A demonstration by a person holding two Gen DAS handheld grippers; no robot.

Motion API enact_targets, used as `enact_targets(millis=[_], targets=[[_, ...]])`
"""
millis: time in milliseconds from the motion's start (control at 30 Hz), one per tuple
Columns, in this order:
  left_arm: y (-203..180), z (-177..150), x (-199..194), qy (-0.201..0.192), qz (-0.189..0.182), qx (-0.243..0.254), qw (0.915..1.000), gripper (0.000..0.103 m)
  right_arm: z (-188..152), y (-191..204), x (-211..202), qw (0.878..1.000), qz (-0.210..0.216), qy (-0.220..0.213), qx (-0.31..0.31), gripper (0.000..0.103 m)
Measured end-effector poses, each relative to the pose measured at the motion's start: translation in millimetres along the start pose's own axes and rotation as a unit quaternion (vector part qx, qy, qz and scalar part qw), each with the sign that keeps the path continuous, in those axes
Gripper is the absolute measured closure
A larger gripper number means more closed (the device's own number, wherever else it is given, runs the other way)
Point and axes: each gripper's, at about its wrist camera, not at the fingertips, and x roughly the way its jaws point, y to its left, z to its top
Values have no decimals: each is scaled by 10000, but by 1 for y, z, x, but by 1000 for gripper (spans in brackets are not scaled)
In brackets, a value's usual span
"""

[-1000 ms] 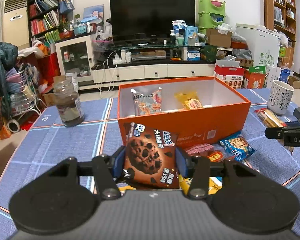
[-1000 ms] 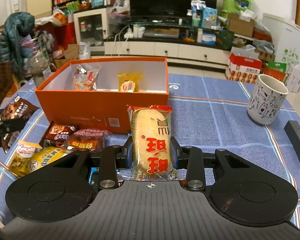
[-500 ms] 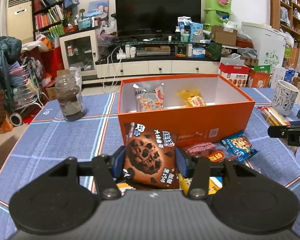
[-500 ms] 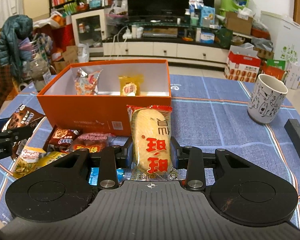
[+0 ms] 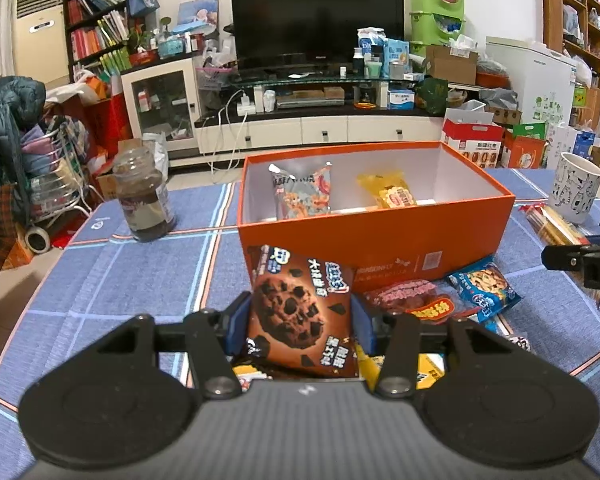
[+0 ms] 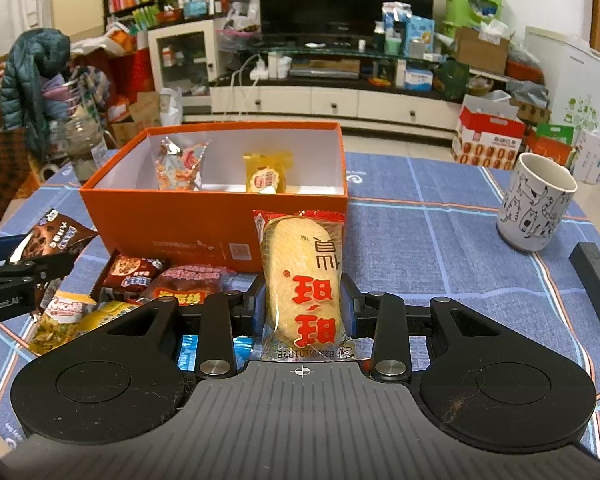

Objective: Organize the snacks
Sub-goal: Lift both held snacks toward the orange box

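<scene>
My left gripper (image 5: 300, 316) is shut on a brown chocolate-cookie packet (image 5: 302, 312), held upright in front of the orange box (image 5: 376, 240). My right gripper (image 6: 303, 304) is shut on a yellow rice-cracker packet with red print (image 6: 304, 276), just right of the orange box's (image 6: 204, 228) near corner. Inside the box lean a clear mixed-snack bag (image 5: 302, 192) and a yellow packet (image 5: 392, 192). Loose snack packets (image 6: 156, 280) lie on the blue cloth before the box. The left gripper with its cookie packet (image 6: 52, 240) shows at the left edge of the right wrist view.
A dark glass jar (image 5: 144, 196) stands left of the box. A white cat-print mug (image 6: 536, 204) stands to the right, with a black bar (image 6: 596, 284) near it. The blue checked tablecloth (image 6: 440, 240) covers the table; a cluttered TV unit lies beyond.
Both grippers keep their packets. The views have shifted only slightly, so the box now sits a touch lower and nearer in the left wrist view.
</scene>
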Motion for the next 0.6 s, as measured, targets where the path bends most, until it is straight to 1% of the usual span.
enact_targets(millis=[200,600], targets=[[0,1,0,-5,168,-35,9999,54,1,1,-2,10000,27,-22,-16,83],[0,2,-1,39,265,-65,9996,54,0,8,-3,9999,76,-30,-89,83]])
